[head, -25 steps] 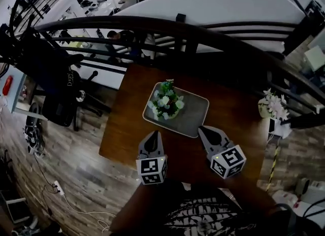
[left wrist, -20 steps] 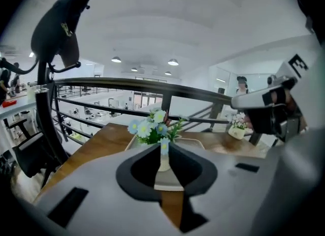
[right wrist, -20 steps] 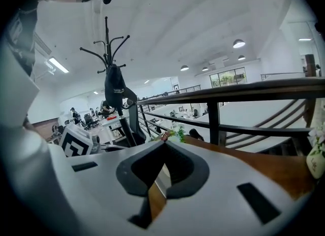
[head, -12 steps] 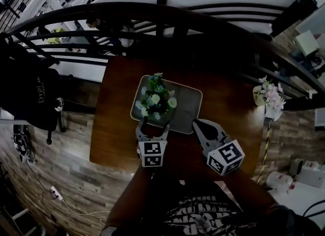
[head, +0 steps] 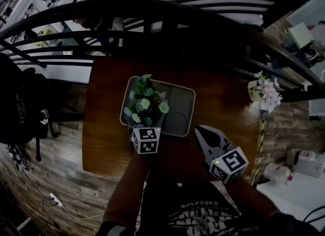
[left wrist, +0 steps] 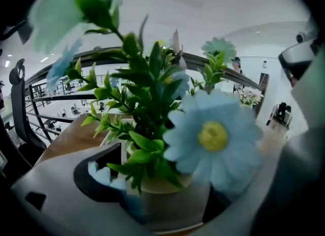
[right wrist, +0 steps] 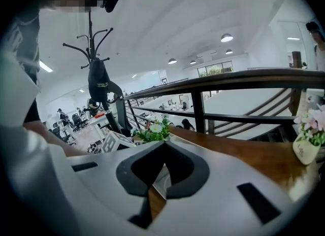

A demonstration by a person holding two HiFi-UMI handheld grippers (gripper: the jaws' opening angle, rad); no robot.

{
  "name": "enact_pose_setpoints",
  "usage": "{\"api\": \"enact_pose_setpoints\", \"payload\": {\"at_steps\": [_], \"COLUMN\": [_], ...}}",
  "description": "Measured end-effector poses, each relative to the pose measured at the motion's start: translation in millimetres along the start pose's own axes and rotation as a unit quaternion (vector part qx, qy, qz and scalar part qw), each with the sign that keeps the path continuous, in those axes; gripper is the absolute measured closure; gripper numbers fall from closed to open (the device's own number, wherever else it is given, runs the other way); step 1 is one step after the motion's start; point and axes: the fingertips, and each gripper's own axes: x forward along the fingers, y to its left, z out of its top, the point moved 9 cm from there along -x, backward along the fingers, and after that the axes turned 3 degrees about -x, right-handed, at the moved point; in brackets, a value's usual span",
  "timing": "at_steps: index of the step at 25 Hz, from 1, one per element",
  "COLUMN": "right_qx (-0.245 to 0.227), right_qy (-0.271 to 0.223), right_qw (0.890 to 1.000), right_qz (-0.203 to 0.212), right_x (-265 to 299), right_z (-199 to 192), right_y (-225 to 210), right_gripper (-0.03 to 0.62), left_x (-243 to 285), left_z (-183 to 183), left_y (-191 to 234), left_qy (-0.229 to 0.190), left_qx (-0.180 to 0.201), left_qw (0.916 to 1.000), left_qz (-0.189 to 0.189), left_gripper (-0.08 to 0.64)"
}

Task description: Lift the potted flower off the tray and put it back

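The potted flower (head: 144,105), green leaves with pale blooms in a small light pot, stands on the left part of the grey tray (head: 180,103). My left gripper (head: 144,124) reaches in under the blooms; only its marker cube shows from above. In the left gripper view the pot (left wrist: 167,202) sits between the jaws of my left gripper (left wrist: 193,169), which are opening, with dark gaps between pads and pot. My right gripper (head: 209,137) hovers over the table just right of the tray's near corner. It is shut on nothing (right wrist: 163,151), and the flower (right wrist: 155,131) is ahead to its left.
The tray lies on a dark wooden table (head: 101,143) beside a curved black railing (head: 152,11). A second pot of pink flowers (head: 264,90) stands at the table's right edge. A dark jacket (head: 20,103) hangs at the left, over wooden floor.
My left gripper moved forward and down from the table's near side to the tray, and its jaws went from shut to wide around the pot. The right gripper shifted only slightly.
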Motion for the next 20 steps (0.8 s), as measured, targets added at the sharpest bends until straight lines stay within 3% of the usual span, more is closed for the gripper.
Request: {"api": "enact_pose_setpoints", "payload": {"at_steps": [8, 20], "right_qx": [0.008, 0.008], "right_qy": [0.007, -0.006], "right_qw": [1.000, 1.000], "right_qz": [-0.003, 0.010], "right_x": [-4, -13], "right_z": [-8, -2], "right_y": [-8, -12], "right_gripper": [0.600, 0.600], "left_x": [21, 27], "left_z": [-4, -7], "left_y": [-2, -3], "left_qy": [0.006, 0.018], "left_qx": [0.004, 0.031], "left_qw": [1.0000, 0.9992], "left_qz": [-0.006, 0.019], "left_gripper": [0.071, 0.072]}}
